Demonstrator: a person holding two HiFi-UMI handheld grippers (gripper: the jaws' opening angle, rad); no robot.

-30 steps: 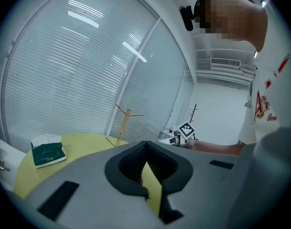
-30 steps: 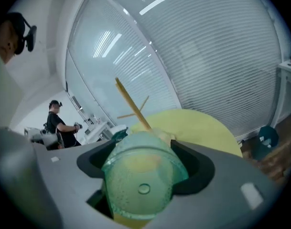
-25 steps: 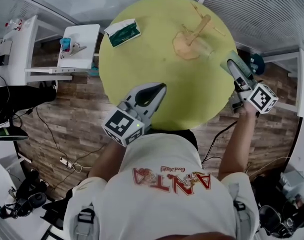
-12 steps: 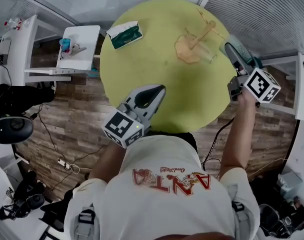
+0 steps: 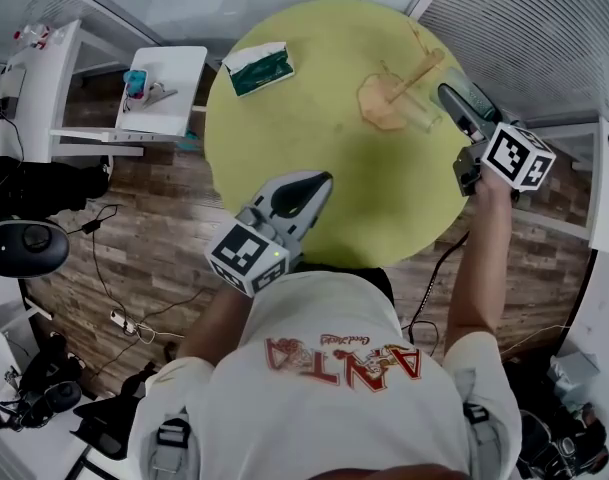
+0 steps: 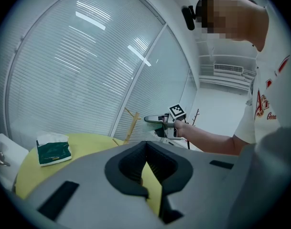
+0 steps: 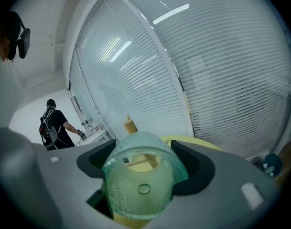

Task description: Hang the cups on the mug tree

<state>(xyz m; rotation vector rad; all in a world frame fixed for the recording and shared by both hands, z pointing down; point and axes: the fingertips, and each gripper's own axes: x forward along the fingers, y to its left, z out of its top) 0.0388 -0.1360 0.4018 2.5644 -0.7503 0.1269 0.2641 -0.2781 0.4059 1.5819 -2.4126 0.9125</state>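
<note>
Right gripper (image 5: 454,103) shifted nearer mug tree (image 5: 389,98), jaws clamping 1 clear cup (image 7: 141,185), seemingly just beside it.

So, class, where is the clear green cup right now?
The clear green cup is clamped between the right gripper's fingers, filling the right gripper view. In the head view that gripper is at the yellow table's right edge, beside the mug tree.

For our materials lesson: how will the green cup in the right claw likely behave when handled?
The cup looks stiff: its round wall holds shape while gripped. Its glossy surface may be slippery. Laid sideways, it could roll.
</note>
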